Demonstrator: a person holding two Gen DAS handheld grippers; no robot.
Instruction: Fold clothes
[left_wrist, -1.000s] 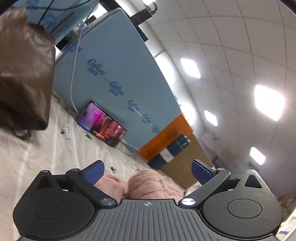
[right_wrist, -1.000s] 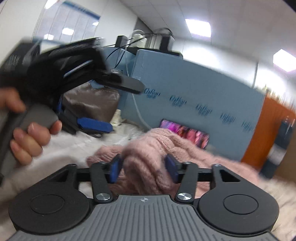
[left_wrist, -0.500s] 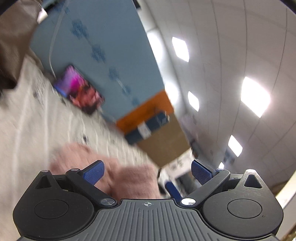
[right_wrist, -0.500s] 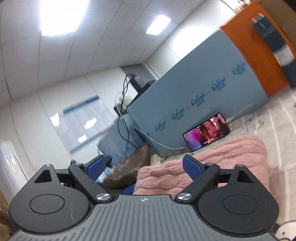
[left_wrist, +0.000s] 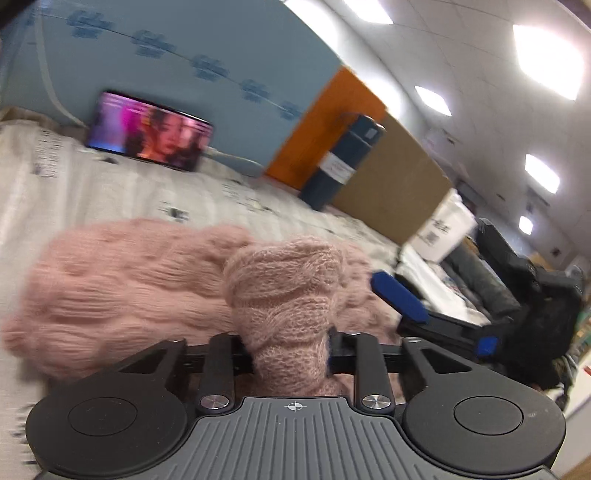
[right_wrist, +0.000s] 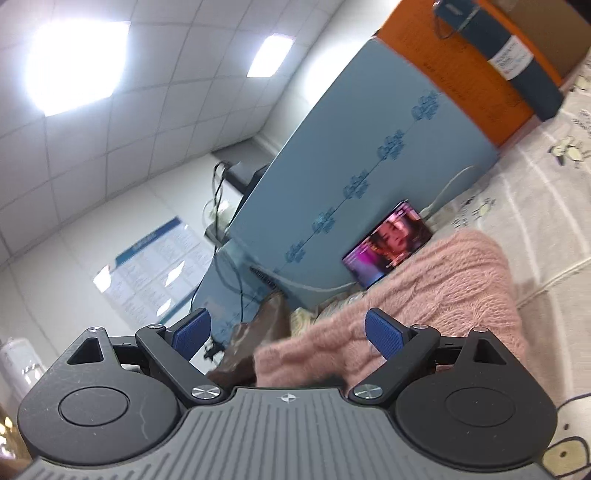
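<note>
1. Two claws are at work on one pink sweater (left_wrist: 122, 280), which lies on a pale printed sheet (left_wrist: 92, 192).
2. The left claw (left_wrist: 291, 350) has just squeezed shut. It is clenched on a bunched fold of the sweater, and the fold sticks up between its jaws.
3. The rest of the sweater spreads out to the left of that fold, flat on the sheet.
4. The right claw (right_wrist: 286, 332) has let go. Its blue pads (right_wrist: 382, 332) stand wide apart and press on nothing.
5. In the right view the sweater (right_wrist: 443, 288) lies just past the right claw's tips, and its near edge shows low between them.
6. From the left view, the right claw (left_wrist: 399, 299) pokes in from the right, just beside the sweater.
7. A phone (left_wrist: 147, 131) with a bright screen leans on a blue board (left_wrist: 166, 74) at the far side of the sheet.
8. A white cable (left_wrist: 236, 160) runs from the phone along the foot of the board.
9. To the right of the phone stand an orange board (left_wrist: 325, 129) and a dark blue tube (left_wrist: 340, 162) with a label.
10. A brown bag (right_wrist: 258, 339) sits to the left of the sweater in the right view.
</note>
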